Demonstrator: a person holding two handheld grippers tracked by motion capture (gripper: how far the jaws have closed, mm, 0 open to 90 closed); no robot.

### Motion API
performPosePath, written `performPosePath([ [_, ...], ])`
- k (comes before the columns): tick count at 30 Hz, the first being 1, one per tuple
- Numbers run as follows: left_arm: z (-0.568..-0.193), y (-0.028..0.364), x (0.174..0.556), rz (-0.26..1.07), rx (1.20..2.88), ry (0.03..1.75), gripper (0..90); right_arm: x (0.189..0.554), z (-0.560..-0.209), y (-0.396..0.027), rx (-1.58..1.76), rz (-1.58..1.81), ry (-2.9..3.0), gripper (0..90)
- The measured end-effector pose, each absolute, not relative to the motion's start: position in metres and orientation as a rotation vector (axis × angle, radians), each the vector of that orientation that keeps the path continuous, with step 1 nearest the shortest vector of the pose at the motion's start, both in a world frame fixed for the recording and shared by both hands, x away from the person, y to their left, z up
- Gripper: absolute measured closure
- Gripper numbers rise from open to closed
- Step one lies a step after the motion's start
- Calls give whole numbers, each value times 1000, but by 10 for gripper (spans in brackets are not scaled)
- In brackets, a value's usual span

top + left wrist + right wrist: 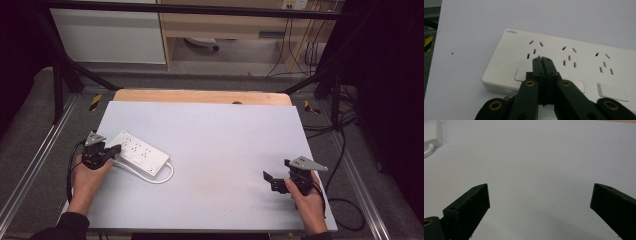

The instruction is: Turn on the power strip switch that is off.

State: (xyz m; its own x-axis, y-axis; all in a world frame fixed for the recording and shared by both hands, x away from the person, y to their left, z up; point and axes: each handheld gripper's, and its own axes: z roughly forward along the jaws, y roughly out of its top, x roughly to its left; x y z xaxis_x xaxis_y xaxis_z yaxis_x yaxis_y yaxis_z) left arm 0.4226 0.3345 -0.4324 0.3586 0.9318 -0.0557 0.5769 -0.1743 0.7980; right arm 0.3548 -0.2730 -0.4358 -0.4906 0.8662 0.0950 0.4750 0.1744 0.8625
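Pale grey table (210, 150), white power strip (142, 151) under pressed-together left jaws, right jaws spread.

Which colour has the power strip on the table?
White. The power strip shows best in the left gripper view.

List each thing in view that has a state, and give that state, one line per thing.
left gripper: jaws shut with nothing between them, tips over the power strip's top face near its end socket.
right gripper: jaws wide open, empty, above bare table.
power strip: lying flat, sockets up, nothing plugged in.
white cable: looped on the table beside the strip.
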Motion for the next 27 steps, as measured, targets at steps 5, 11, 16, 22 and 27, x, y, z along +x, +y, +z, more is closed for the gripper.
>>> performPosePath([
  [5,-433,335,423,590,1868,1318,899,355,-436,-273,1263,1252,2037,29],
  [11,-433,334,423,589,1866,1318,900,355,-436,-273,1262,1250,2038,29],
  [16,-433,334,423,585,1866,1318,900,355,-436,-273,1262,1250,2039,29],
  [22,-433,335,423,583,1864,1319,900,355,-436,-273,1262,1250,2039,29],
  [27,-433,335,423,584,1864,1318,900,355,-436,-273,1263,1249,2039,29],
])
